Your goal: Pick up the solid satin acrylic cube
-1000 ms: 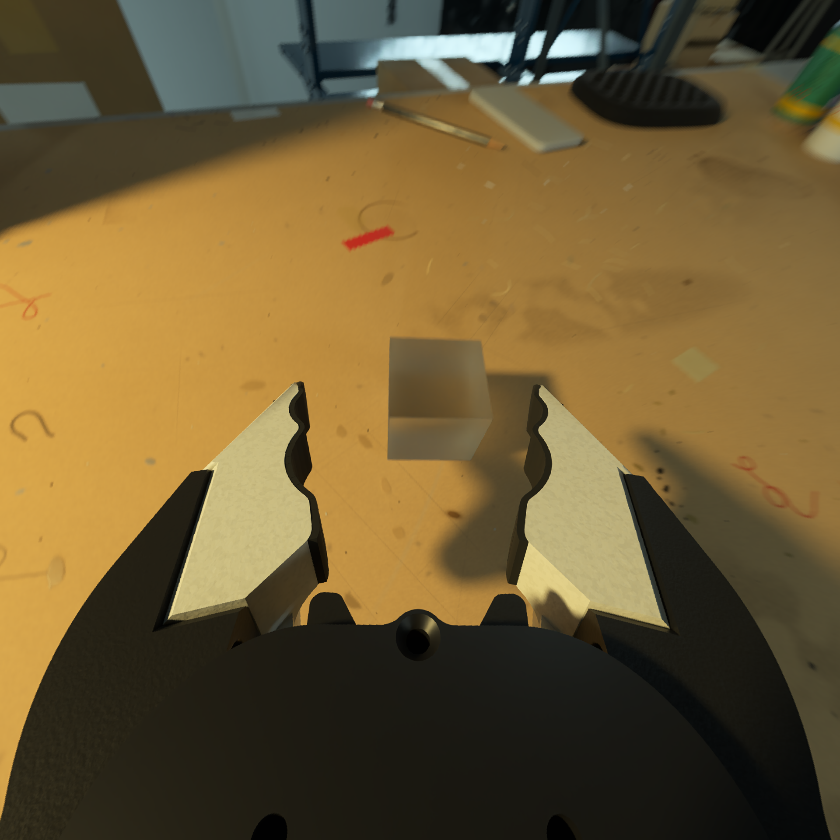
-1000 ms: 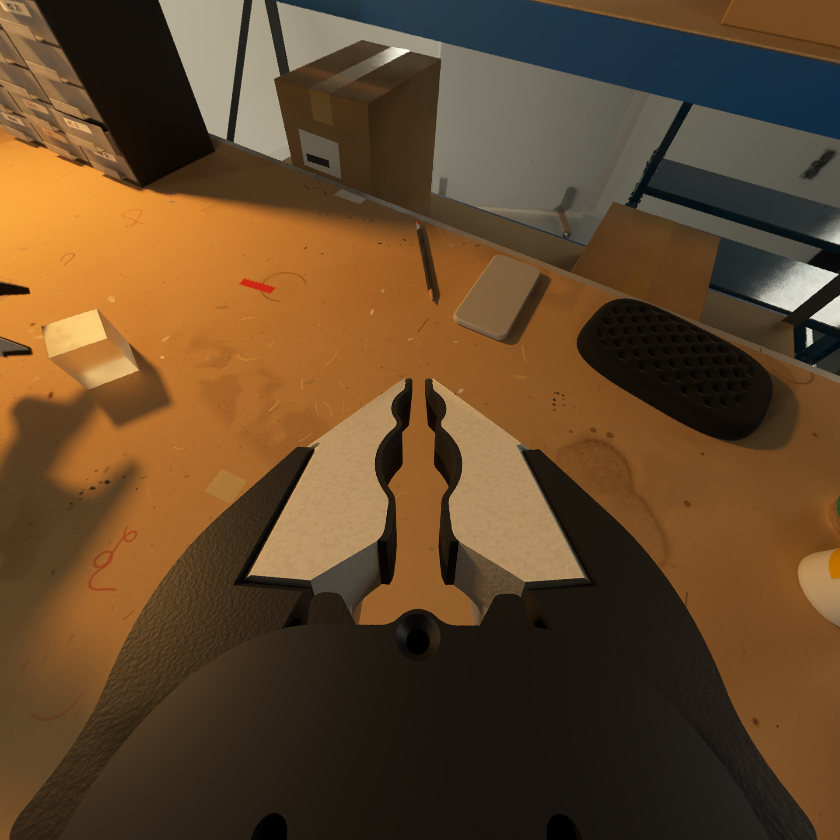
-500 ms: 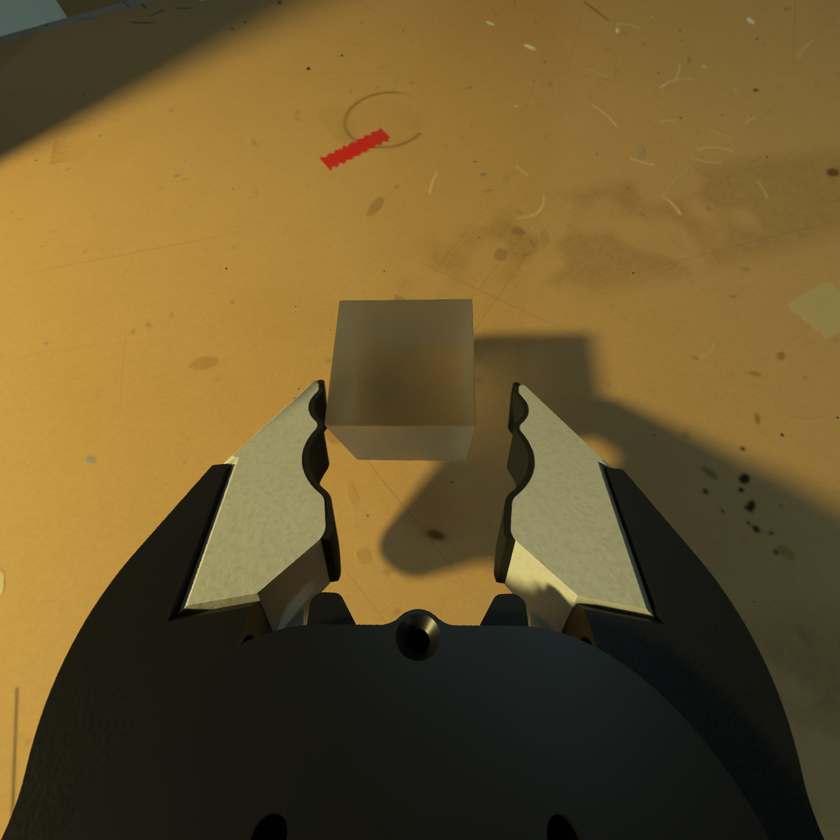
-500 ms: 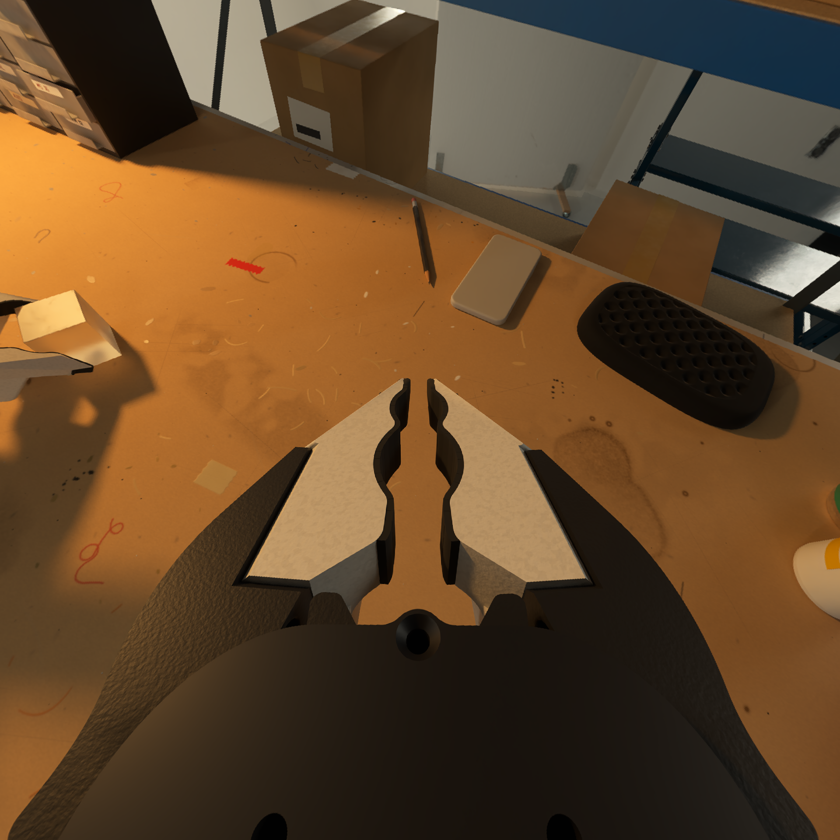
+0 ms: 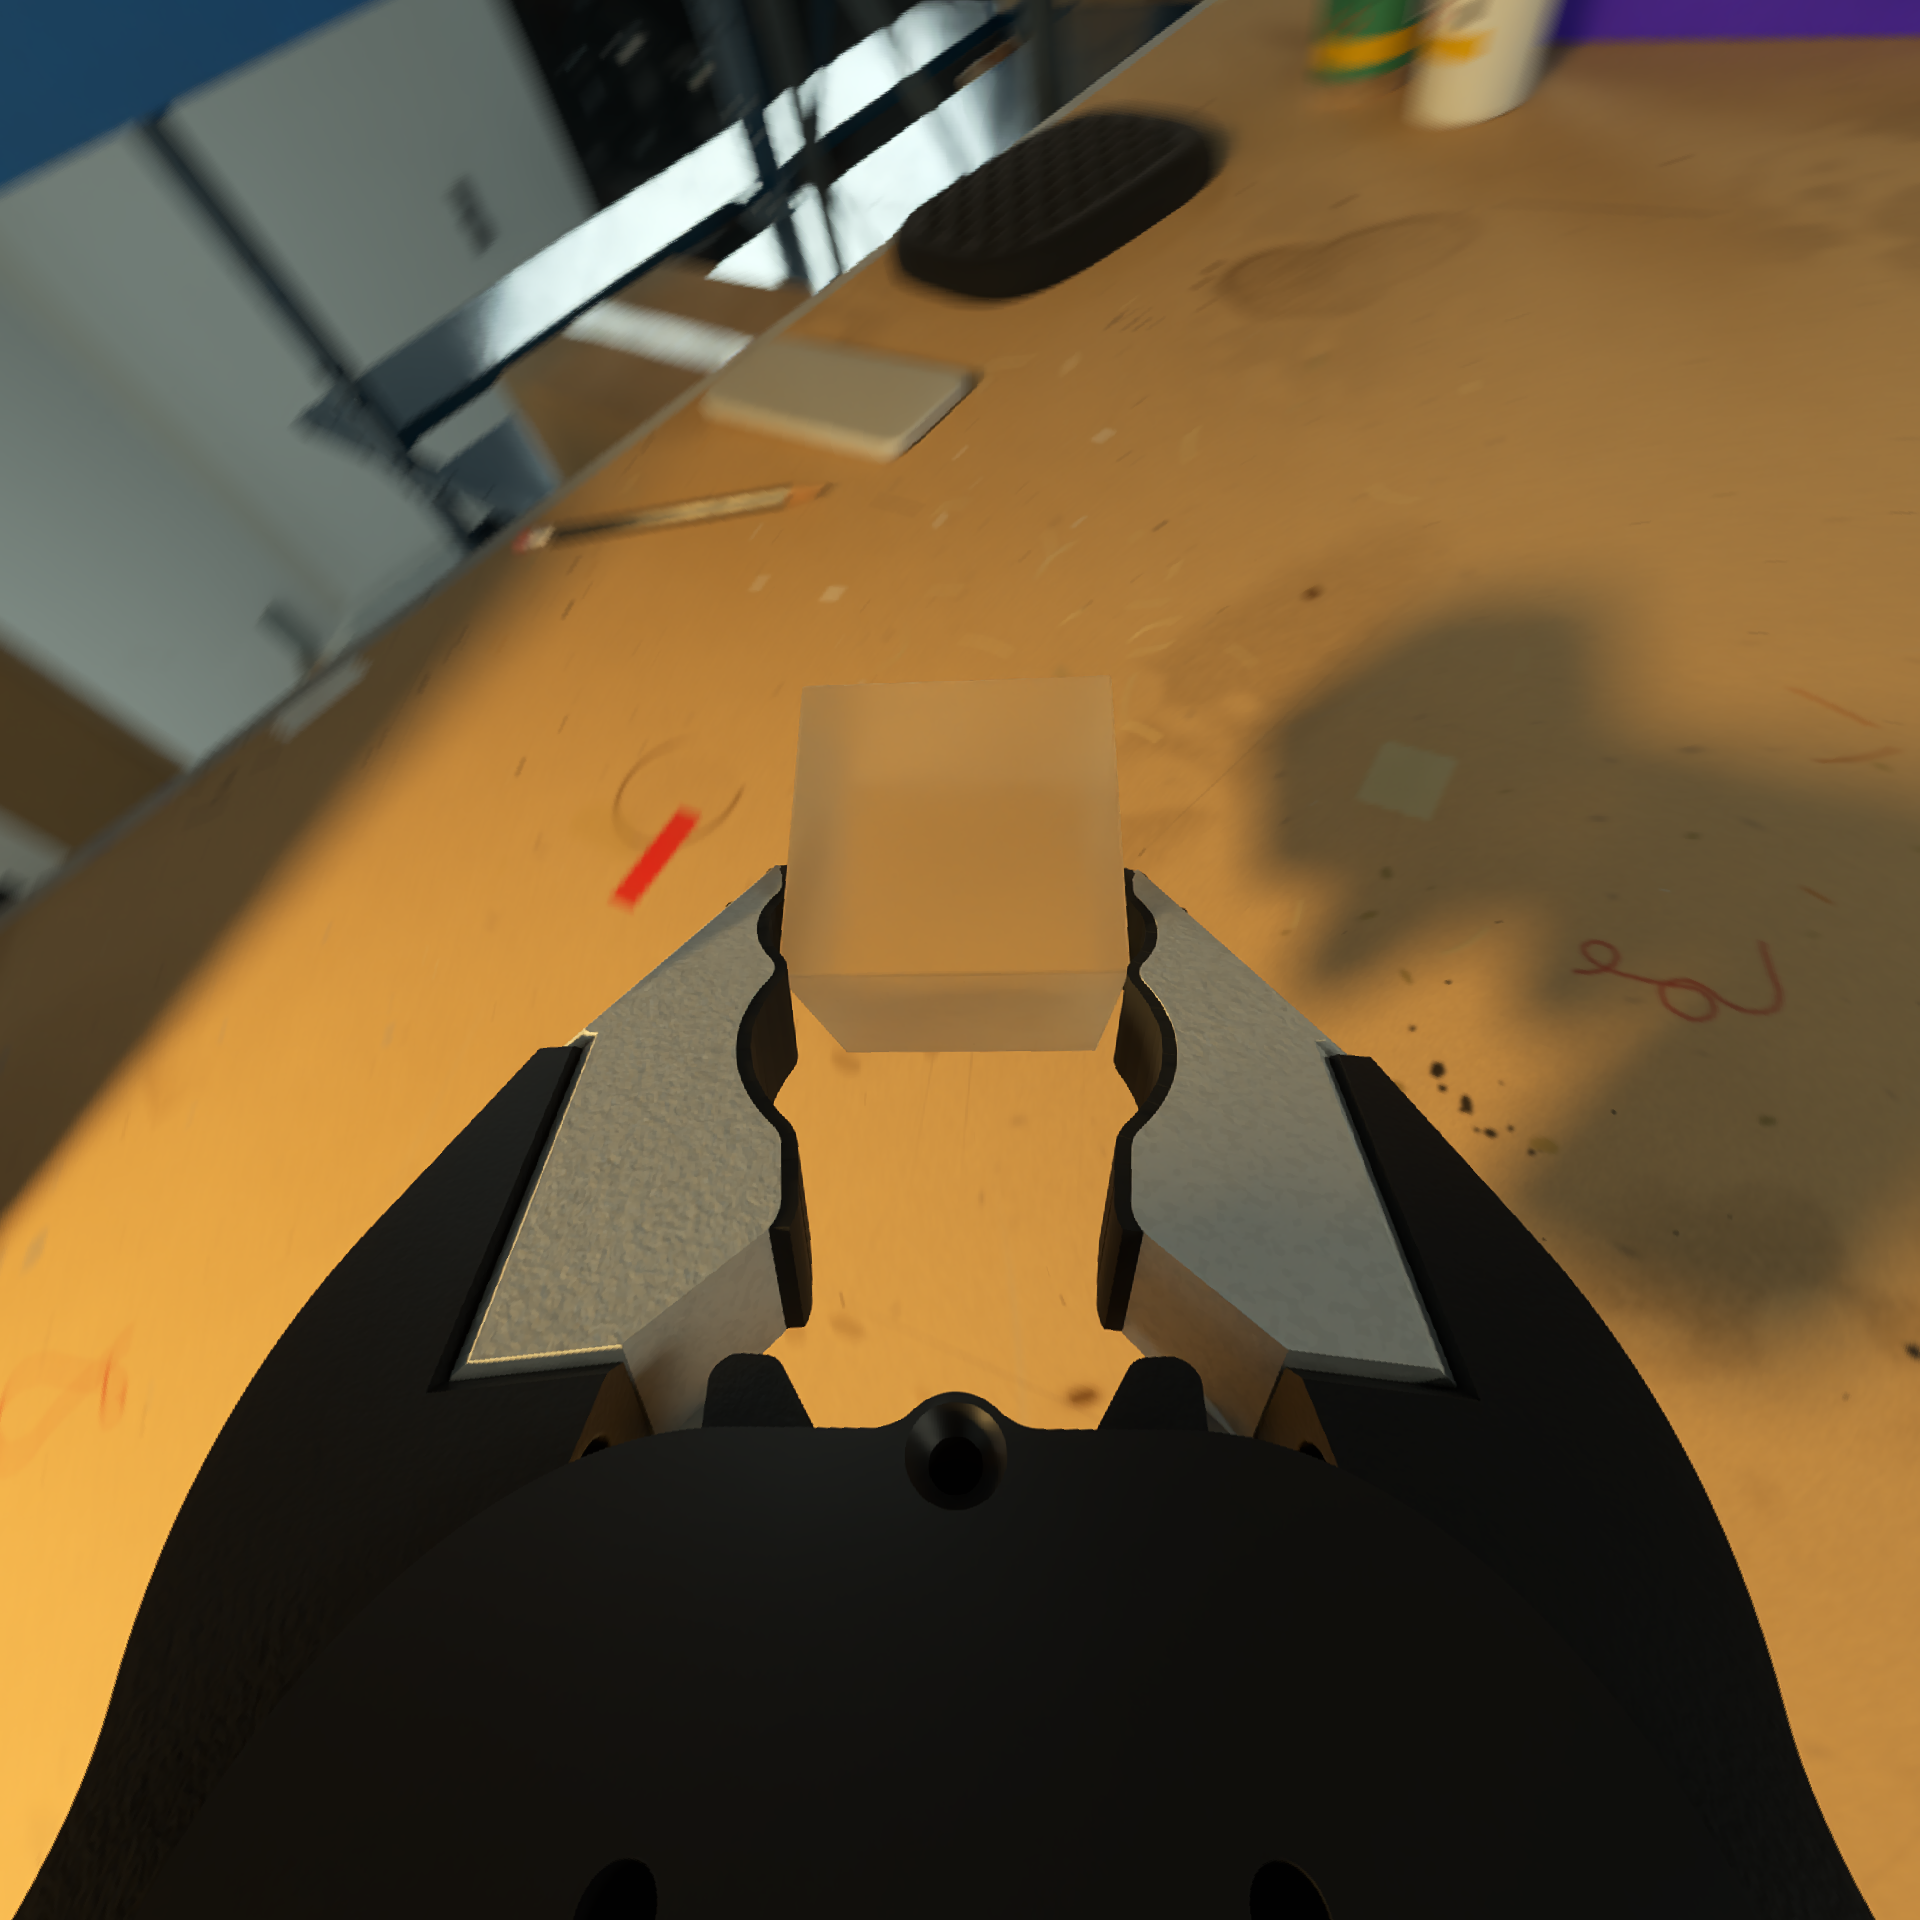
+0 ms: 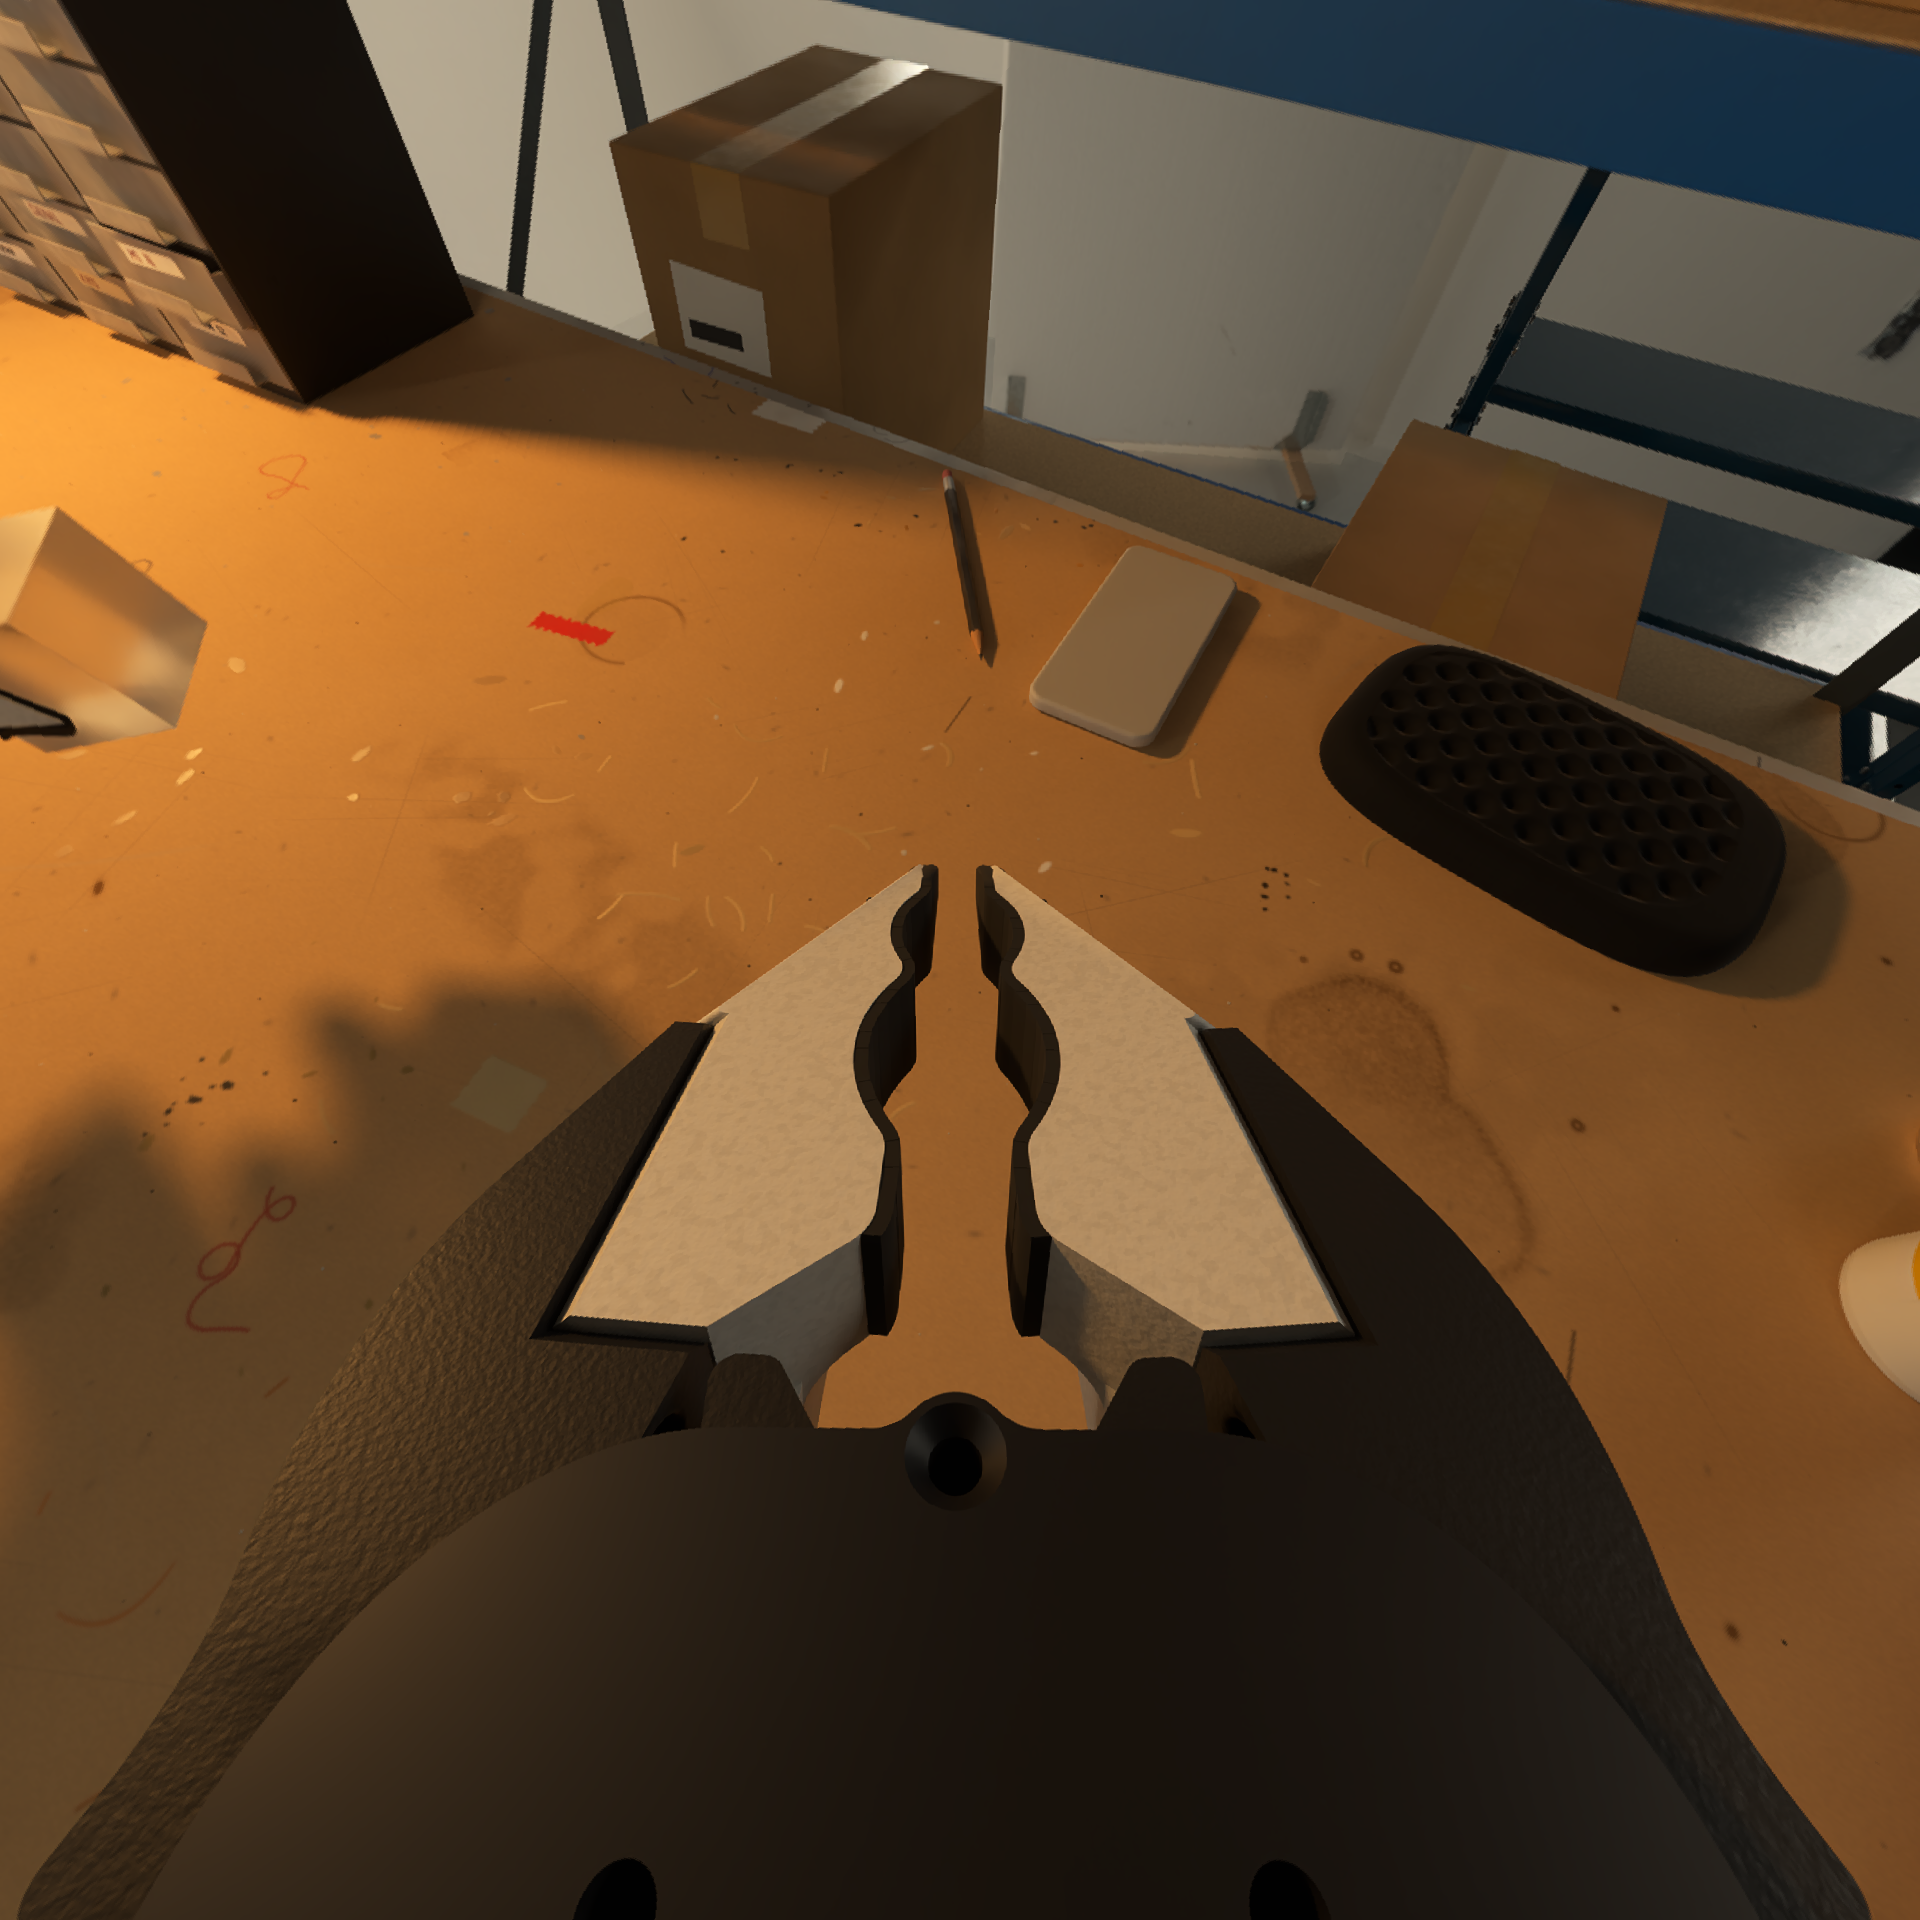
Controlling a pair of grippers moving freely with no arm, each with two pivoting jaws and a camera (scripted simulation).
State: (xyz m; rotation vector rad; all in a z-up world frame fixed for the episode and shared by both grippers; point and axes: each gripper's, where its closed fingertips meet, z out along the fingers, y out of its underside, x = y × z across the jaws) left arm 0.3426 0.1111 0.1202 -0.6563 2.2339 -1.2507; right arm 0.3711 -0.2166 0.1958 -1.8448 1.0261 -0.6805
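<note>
The frosted, translucent acrylic cube [image 5: 951, 862] sits clamped between the fingertips of my left gripper [image 5: 954, 894], which is shut on it and holds it above the wooden bench, tilted. The cube also shows at the far left of the right wrist view [image 6: 99, 623], off the bench, with a bit of the left gripper's finger [image 6: 31, 717] below it. My right gripper [image 6: 956, 873] is shut and empty, with only a thin gap between its fingers, over the middle of the bench.
On the bench lie a pencil [image 6: 966, 566], a flat beige block [image 6: 1138, 644], a black perforated pad [image 6: 1553, 805] and a red tape strip [image 6: 569, 627]. Bottles [image 5: 1423, 52] stand far right. A black drawer cabinet [image 6: 208, 187] stands back left; a cardboard box [image 6: 810, 218] stands beyond the edge.
My left gripper closed on the cube, lifted it off the bench and rolled sideways. The right gripper has barely moved.
</note>
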